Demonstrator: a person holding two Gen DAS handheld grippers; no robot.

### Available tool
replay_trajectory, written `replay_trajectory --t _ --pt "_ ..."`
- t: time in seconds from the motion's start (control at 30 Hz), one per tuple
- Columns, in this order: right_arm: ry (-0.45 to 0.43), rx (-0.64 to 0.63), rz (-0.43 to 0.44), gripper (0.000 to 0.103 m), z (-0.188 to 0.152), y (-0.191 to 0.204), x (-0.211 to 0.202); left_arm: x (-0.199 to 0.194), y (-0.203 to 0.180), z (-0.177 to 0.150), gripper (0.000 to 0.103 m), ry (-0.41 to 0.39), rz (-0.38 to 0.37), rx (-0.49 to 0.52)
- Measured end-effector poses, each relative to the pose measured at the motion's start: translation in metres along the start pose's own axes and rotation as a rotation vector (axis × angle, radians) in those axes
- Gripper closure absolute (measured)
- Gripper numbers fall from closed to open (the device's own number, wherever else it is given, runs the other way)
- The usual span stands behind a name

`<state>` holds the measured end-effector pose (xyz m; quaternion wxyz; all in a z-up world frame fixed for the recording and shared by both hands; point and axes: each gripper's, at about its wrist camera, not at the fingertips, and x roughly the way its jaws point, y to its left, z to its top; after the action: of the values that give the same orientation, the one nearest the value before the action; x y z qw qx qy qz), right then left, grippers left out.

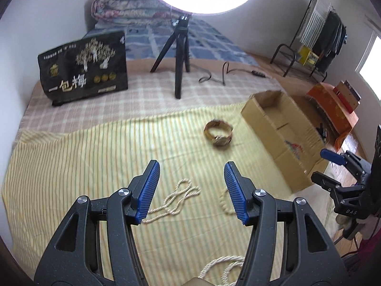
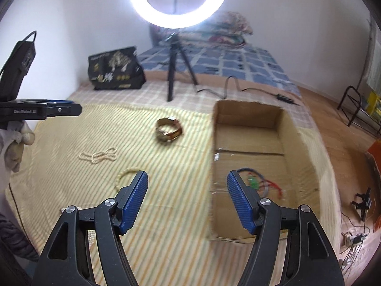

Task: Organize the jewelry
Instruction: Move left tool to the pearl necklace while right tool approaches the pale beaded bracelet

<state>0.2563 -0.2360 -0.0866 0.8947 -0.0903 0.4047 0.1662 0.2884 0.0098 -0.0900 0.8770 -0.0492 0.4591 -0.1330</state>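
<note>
Left hand-held gripper (image 1: 191, 169) is hovering w/ jaws wide apart, gripping nothing, over the yellow striped cloth (image 1: 71, 166) spread on the bed. Right hand-held gripper (image 2: 187, 178) is also gaping wide, empty, hanging over the near-left edge of the cardboard box (image 2: 250, 128).

Gold watch (image 1: 218, 135) is lying on the cloth, band curled in a loop, just left of the box & apart from it. A pale bead necklace (image 1: 177, 196) is lying in loose loops on the cloth btwn the left gripper's fingers & slightly beyond them; a 2nd pale strand (image 1: 223, 200) is curving beside the right finger pad, partly hidden. More pale cord (image 1: 221, 267) is showing at the bottom of the left view, under the gripper.

Inside the box, a tangle of blue/red/green strands (image 2: 259, 183) is sitting on the floor near the right gripper's right finger; blurred, can't tell what exactly.

Behind: ring light (image 2: 178, 2) on a black tripod (image 2: 175, 66), black printed bag (image 1: 83, 69) standing upright.
</note>
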Motion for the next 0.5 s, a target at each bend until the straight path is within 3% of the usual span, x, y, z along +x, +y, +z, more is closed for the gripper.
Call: replay_trajectory --t 0.5 --pt "0.202 0.007 0.092 0.035 -0.001 0.033 0.064 0.044 0.018 -0.041 0.045 0.172 0.017 0.049"
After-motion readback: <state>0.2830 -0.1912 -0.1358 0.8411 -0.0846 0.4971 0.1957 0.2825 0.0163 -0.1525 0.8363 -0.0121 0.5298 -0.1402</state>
